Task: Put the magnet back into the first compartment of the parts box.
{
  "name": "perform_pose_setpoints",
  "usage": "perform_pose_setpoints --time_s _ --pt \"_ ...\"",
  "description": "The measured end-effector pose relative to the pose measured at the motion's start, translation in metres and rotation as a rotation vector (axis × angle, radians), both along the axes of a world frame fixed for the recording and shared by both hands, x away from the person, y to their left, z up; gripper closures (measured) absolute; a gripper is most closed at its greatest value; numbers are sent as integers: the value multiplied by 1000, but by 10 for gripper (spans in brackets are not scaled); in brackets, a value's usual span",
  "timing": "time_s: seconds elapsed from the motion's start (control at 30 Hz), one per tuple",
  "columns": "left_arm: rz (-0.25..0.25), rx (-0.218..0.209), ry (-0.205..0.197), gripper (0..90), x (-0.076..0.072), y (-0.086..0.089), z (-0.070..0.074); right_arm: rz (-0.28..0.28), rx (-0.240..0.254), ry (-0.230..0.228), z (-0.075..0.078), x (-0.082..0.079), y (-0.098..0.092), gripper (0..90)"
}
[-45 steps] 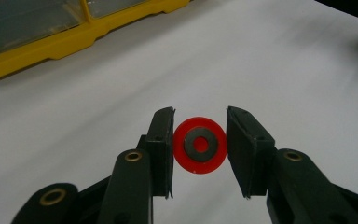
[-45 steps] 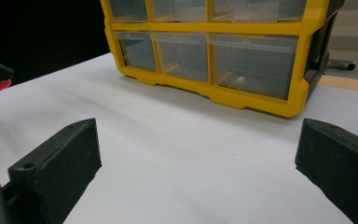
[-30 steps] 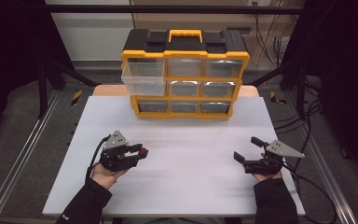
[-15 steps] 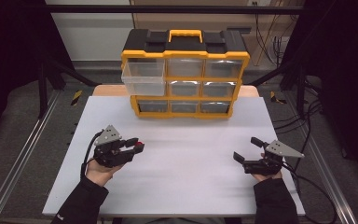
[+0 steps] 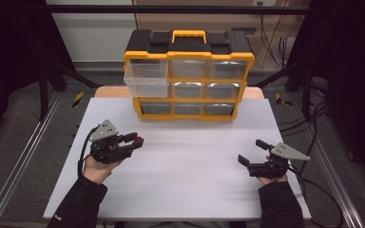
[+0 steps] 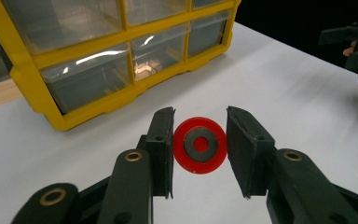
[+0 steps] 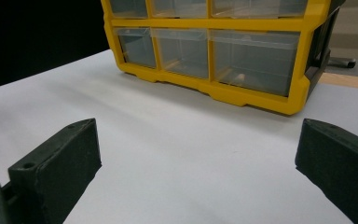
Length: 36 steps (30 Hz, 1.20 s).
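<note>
The left gripper [image 6: 199, 149] has its jaws closed on a small red disc [image 6: 199, 145] with a grey centre, holding it above the white table [image 5: 195, 180]. On the yellow drawer cabinet [image 5: 188, 76], the top-left drawer [image 5: 146, 80] stands pulled out (probably the disc's destination). Carrying and dropping remain. The right gripper [image 5: 254, 153] rests wide open, empty.

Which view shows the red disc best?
The left gripper view: the red disc faces the camera, grey centre clear, clamped between the left gripper's pads. The high view gives a small red spot at that gripper's tip. The right gripper view catches a red sliver at its top-left edge, likely the disc.
</note>
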<state>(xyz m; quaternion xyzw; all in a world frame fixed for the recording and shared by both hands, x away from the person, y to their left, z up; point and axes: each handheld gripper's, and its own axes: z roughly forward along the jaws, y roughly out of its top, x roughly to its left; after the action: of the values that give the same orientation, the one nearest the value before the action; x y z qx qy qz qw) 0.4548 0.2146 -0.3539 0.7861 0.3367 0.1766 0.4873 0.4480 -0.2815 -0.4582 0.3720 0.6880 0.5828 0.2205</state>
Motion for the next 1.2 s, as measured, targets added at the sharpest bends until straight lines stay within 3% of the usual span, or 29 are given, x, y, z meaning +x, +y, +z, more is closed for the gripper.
perform_pose_setpoints --time_s 0.4,1.2 --pt "-1 -37 -38 622 7 -1 21 -1 -1 -4 0 0 -1 5" --pt "8 -47 -82 623 18 -4 54 2 0 3 0 0 -1 5"
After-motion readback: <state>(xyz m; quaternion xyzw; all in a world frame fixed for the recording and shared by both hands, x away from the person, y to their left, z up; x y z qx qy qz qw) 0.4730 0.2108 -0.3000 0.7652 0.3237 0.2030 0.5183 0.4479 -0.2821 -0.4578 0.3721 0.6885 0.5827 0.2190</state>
